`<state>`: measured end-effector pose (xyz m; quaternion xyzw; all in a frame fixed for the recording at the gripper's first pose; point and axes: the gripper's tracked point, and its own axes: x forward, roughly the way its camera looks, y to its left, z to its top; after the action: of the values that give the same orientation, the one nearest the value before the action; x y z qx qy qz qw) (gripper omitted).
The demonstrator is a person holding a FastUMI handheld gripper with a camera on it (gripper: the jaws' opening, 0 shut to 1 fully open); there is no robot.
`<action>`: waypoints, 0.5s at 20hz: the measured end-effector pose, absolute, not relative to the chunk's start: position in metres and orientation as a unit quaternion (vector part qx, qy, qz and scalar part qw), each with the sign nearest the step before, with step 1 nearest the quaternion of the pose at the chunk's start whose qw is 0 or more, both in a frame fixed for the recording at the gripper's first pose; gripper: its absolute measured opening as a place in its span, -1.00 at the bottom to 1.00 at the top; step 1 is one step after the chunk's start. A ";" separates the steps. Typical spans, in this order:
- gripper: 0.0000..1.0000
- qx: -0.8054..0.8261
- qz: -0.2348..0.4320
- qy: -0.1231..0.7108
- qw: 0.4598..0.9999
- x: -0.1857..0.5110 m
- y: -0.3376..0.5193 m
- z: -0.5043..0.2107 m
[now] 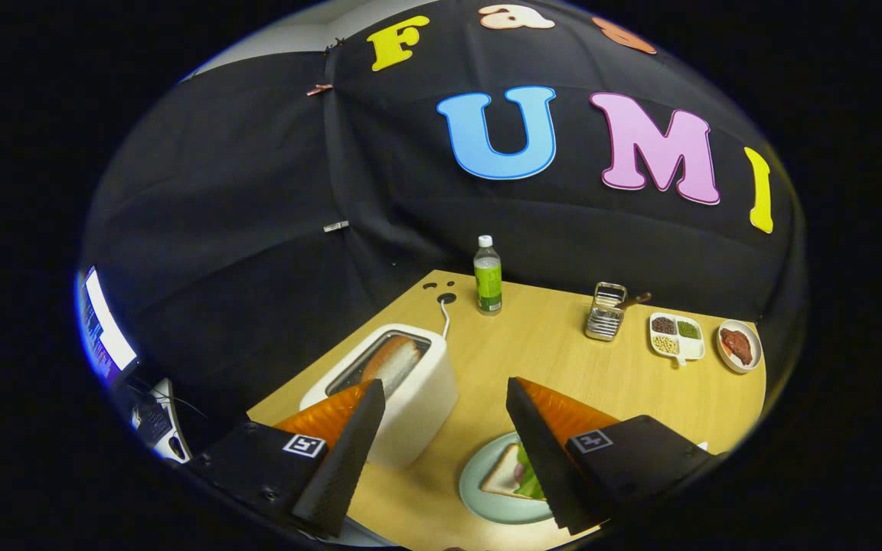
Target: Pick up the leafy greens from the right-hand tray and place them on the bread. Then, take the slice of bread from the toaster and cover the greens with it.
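Far off to the left of the claw [445, 398], below the level of the desk [548, 360], a lit screen [104, 329] glows beside some dark gear that is too blurred to make out. The claw itself hangs above the near part of the desk with its two fingers spread wide apart and nothing held between them.

Just behind the left finger [345, 451] stands the white toaster [403, 390], partly covered by that finger. A slice of bread [393, 361] sits upright in its slot, the browned crust showing above the rim. A white cord [445, 317] runs from behind the toaster toward a dark opening in the desk further ahead.

Straight beyond the gap between the fingers, well back near the booth wall, stands a clear bottle [488, 275] with a green label and white cap.

Under the right finger [544, 451] lies a pale green plate [487, 497]. On it rests a triangular piece of bread [508, 474] with the leafy greens [531, 478] lying on top, touching the inner edge of that finger, which hides part of them.

Further ahead and to the right of the claw stand a small metal basket [606, 312] with a brown handle sticking out, then a white divided tray [676, 337] with three small heaps of grains or beans, and last a round dish [738, 346] holding something reddish-brown.
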<state>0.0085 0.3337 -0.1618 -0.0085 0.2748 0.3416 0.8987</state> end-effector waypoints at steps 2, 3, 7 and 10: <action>0.98 -0.005 0.350 0.269 0.897 0.007 0.355 -0.157; 0.98 -0.005 0.356 0.266 0.896 0.007 0.366 -0.156; 0.99 -0.032 0.365 0.258 0.894 0.008 0.401 -0.169; 0.99 -0.052 0.356 0.270 0.893 0.012 0.418 -0.191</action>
<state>0.0125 0.4182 -0.1912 -0.0516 0.2705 0.3562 0.8929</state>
